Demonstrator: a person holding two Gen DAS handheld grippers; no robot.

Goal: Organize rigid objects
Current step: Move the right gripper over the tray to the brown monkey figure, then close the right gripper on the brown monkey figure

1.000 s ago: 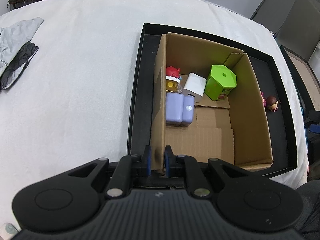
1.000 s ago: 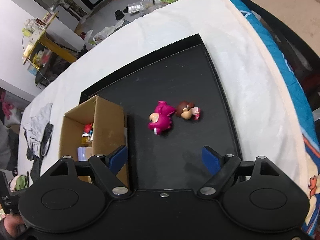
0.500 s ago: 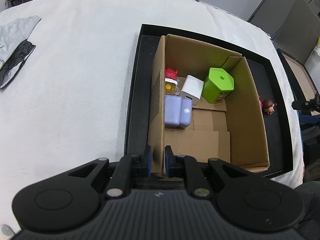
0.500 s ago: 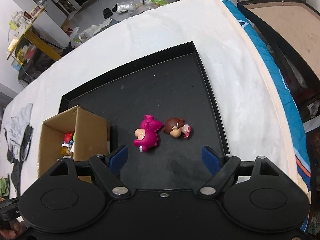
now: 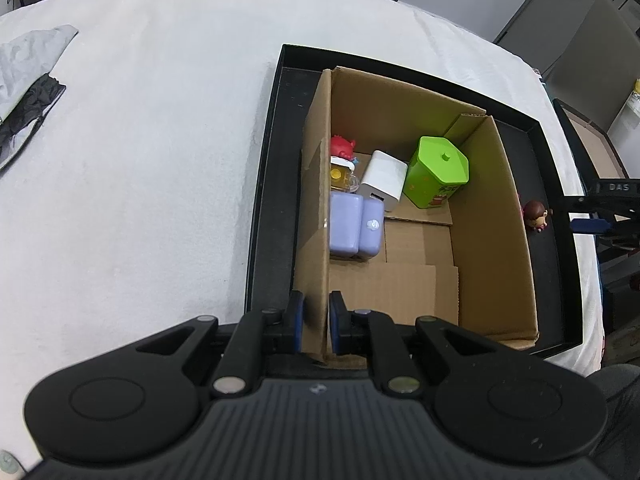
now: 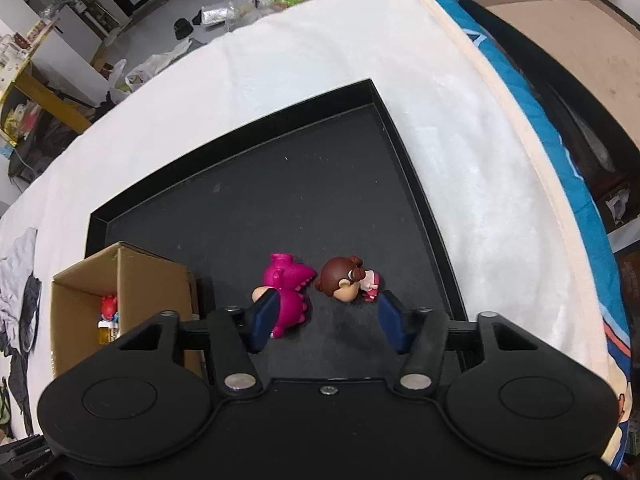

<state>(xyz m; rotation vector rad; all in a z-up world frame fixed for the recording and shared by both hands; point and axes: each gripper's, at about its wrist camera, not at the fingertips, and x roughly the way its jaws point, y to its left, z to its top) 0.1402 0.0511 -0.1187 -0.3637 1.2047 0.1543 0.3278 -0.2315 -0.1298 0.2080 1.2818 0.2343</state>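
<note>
Left claw: my left gripper (image 5: 316, 326) is clamped on the near-left wall of the cardboard box (image 5: 492, 240).
Right claw: my right gripper (image 6: 328, 318) has just been closing; its jaws stand apart with nothing pressed between them that I can make out.
Toys outside: the magenta dinosaur (image 6: 290, 294) lies by my left finger, perhaps touching it; the brown-haired doll (image 6: 346, 282) lies just right of it, both on the black tray (image 6: 280, 184).
Box contents: green canister (image 5: 438, 172), white cube (image 5: 384, 180), lilac case (image 5: 354, 224), red toy (image 5: 342, 146) at the far left.
Surface: white cloth (image 5: 140, 140).
</note>
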